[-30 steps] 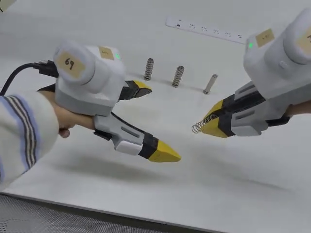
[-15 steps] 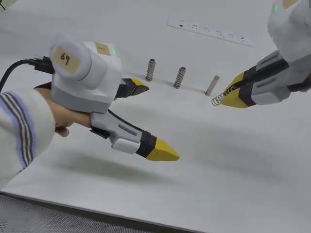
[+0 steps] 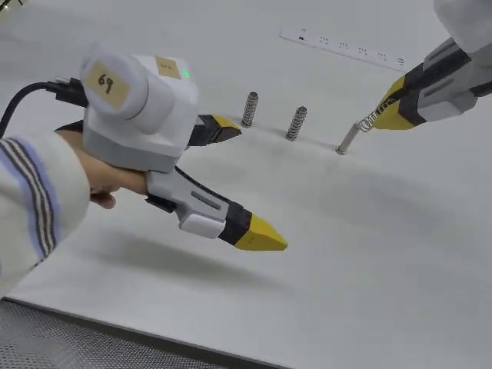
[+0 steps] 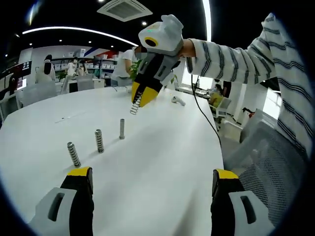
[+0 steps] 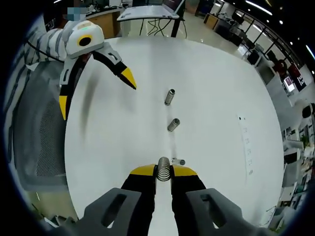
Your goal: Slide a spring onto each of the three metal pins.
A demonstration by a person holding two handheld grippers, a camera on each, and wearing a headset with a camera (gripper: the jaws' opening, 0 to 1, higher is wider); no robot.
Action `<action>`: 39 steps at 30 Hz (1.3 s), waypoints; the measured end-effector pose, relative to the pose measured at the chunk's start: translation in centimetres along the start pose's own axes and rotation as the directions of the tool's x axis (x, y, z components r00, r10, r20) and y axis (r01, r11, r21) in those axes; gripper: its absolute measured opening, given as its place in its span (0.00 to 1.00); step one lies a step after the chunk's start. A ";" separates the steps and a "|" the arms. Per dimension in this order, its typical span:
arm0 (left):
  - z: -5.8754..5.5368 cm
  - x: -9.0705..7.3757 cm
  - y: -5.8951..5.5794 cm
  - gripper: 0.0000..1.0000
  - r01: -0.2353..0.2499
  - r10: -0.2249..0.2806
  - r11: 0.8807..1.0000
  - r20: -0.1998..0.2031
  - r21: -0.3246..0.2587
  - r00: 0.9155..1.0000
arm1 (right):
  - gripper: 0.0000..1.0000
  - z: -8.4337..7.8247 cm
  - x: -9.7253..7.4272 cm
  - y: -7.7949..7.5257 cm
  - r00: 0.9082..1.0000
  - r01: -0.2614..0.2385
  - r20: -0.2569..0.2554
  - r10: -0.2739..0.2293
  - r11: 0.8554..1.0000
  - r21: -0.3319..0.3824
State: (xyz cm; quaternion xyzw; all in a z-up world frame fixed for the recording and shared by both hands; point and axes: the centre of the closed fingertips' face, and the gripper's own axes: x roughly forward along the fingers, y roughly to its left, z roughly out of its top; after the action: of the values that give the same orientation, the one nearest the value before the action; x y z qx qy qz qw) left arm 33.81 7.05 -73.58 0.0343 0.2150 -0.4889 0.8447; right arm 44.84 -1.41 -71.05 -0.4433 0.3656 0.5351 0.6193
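Observation:
Three metal pins stand in a row on the white table. The first two carry springs: a sprung pin and a second sprung pin. The bare pin stands to the right of them, also seen as the bare pin. My right gripper is shut on a spring, whose free end hangs just above the bare pin's top. From its own camera the spring sits between the yellow tips. My left gripper is open and holds nothing, near the left pin.
A white power strip lies at the table's far edge. The table's front edge runs along the bottom left, with grey mesh below it. A striped sleeve holds the left gripper.
My right gripper has risen and moved right and back with the spring, from low over the table to just above the bare pin. The left gripper has held its place.

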 end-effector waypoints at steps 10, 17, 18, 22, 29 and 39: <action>-0.5 -0.3 0.3 0.98 -0.004 0.004 1.000 -0.024 -0.007 1.000 | 0.08 -1.2 2.2 -1.8 0.995 -0.023 -0.099 0.017 0.998 -0.063; -0.6 -0.4 0.6 0.98 -0.014 0.013 1.000 -0.027 -0.011 1.000 | 0.08 -1.7 2.7 -1.7 0.988 -0.036 -0.156 0.019 0.994 -0.105; -0.6 -0.5 0.7 0.98 -0.015 0.015 1.000 -0.028 -0.012 1.000 | 0.08 -1.6 3.0 -1.7 0.988 -0.038 -0.154 0.021 0.994 -0.107; -0.6 -0.5 1.0 0.98 -0.030 0.030 1.000 -0.024 -0.006 0.999 | 0.08 -1.7 3.4 -1.9 0.987 -0.051 -0.159 0.034 0.993 -0.103; -0.7 -0.6 1.1 0.98 -0.038 0.038 0.999 -0.024 -0.013 0.999 | 0.08 -2.0 4.8 -2.2 0.984 -0.073 -0.167 0.056 0.993 -0.093; -2.0 -0.7 1.1 0.98 -0.038 0.038 0.999 -0.082 -0.003 0.996 | 0.08 -2.0 6.8 -1.7 0.982 -0.099 -0.169 0.086 0.992 -0.072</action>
State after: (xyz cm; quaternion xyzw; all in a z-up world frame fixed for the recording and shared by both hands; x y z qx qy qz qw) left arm 33.80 8.70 -75.29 0.0565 0.2497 -0.4703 0.8445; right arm 47.63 -1.07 -77.77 -0.4930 0.4142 0.5390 0.5430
